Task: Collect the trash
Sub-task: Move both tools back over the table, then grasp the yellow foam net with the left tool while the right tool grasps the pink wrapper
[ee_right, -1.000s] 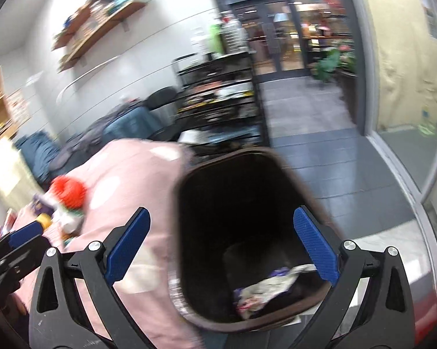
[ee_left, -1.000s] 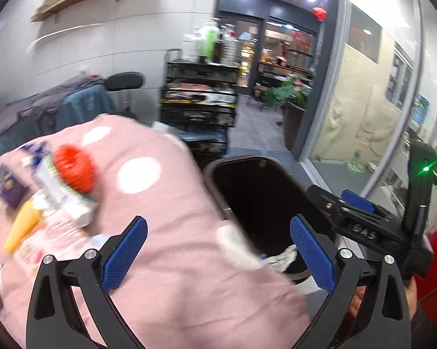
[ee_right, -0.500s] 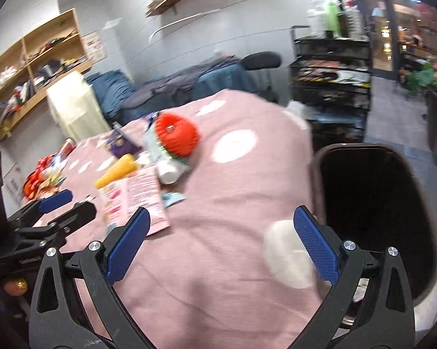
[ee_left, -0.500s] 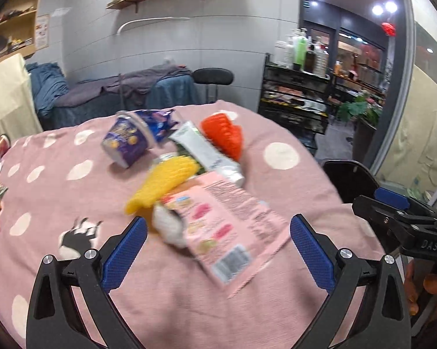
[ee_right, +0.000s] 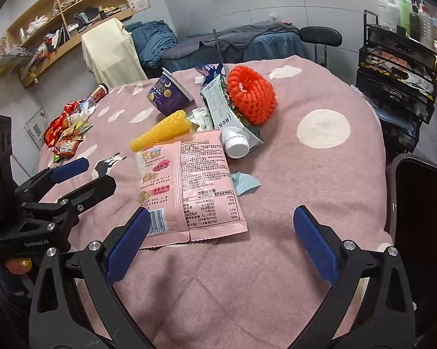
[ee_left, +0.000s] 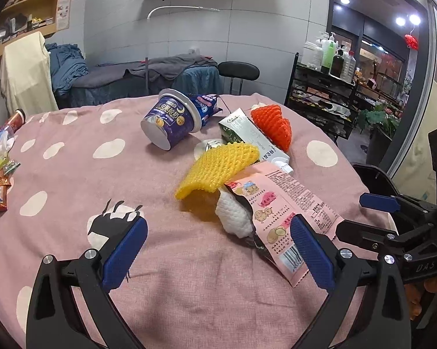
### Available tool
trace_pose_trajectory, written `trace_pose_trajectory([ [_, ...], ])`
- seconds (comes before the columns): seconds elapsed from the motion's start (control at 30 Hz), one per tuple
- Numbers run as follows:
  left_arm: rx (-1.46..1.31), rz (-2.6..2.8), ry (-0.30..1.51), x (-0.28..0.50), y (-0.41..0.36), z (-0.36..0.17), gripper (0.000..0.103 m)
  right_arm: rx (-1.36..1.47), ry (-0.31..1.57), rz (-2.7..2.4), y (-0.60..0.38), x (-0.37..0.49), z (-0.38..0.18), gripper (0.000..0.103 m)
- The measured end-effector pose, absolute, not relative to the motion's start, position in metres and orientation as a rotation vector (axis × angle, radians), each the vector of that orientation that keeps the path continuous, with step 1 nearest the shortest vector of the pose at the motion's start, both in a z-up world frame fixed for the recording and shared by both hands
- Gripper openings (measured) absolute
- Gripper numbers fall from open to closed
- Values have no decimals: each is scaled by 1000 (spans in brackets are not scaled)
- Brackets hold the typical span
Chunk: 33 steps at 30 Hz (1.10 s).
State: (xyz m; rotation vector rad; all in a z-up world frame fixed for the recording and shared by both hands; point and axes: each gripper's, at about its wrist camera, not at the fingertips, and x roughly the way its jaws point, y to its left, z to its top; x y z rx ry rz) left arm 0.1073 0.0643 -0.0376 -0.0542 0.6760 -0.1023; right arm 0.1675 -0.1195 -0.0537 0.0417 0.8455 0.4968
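A pile of trash lies on the pink dotted tablecloth [ee_left: 73, 180]: a pink snack bag [ee_left: 279, 212] [ee_right: 189, 186], a yellow foam net [ee_left: 218, 168] [ee_right: 160, 131], a white foam net [ee_left: 233, 215], an orange foam net [ee_left: 272, 125] [ee_right: 251, 99], a flattened milk carton [ee_left: 253, 139] [ee_right: 221, 113], a purple yogurt cup [ee_left: 171, 122] [ee_right: 169, 94]. My left gripper [ee_left: 218, 256] is open and empty, just short of the pink bag. My right gripper [ee_right: 221, 244] is open and empty at the bag's near edge. The dark trash bin [ee_right: 416, 203] stands at the table's right.
Snack wrappers and a bottle [ee_right: 70, 128] lie at the table's left edge. A blue paper scrap [ee_right: 244, 183] lies right of the pink bag. A black shelf cart [ee_right: 398, 67] and a stool [ee_right: 320, 36] stand behind the table.
Both grippers swung left from over the trash bin to face the pile on the table. Both stayed open and empty.
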Motion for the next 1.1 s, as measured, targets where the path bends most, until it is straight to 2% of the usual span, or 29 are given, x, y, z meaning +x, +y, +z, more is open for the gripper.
trace_pose_trajectory([
  [0.13, -62, -93, 692, 115, 77, -40, 97, 20, 867, 526, -110, 174, -57, 89],
  [0.37, -88, -125, 715, 140, 88, -39, 95, -69, 851, 568, -86, 187, -54, 89],
  [0.47, -67, -162, 730, 159, 82, -38, 93, -91, 843, 579, -76, 188, -53, 93],
  [0.5, -53, -169, 737, 165, 79, -39, 90, -95, 840, 577, -74, 188, -53, 95],
  [0.57, -23, -177, 762, 180, 73, -42, 74, -99, 839, 580, -69, 187, -53, 95],
  [0.6, -19, -188, 773, 185, 71, -44, 70, -94, 839, 579, -69, 187, -52, 95],
  [0.67, -24, -214, 797, 196, 70, -49, 49, -88, 848, 579, -66, 187, -52, 97],
  [0.77, -80, -219, 805, 201, 78, -52, 32, -89, 863, 603, -58, 184, -53, 97],
  [0.87, -140, -231, 792, 194, 88, -50, 26, -124, 880, 601, -48, 186, -57, 97],
  [1.1, -241, -212, 776, 180, 115, -49, 26, -195, 918, 555, -35, 202, -66, 97],
])
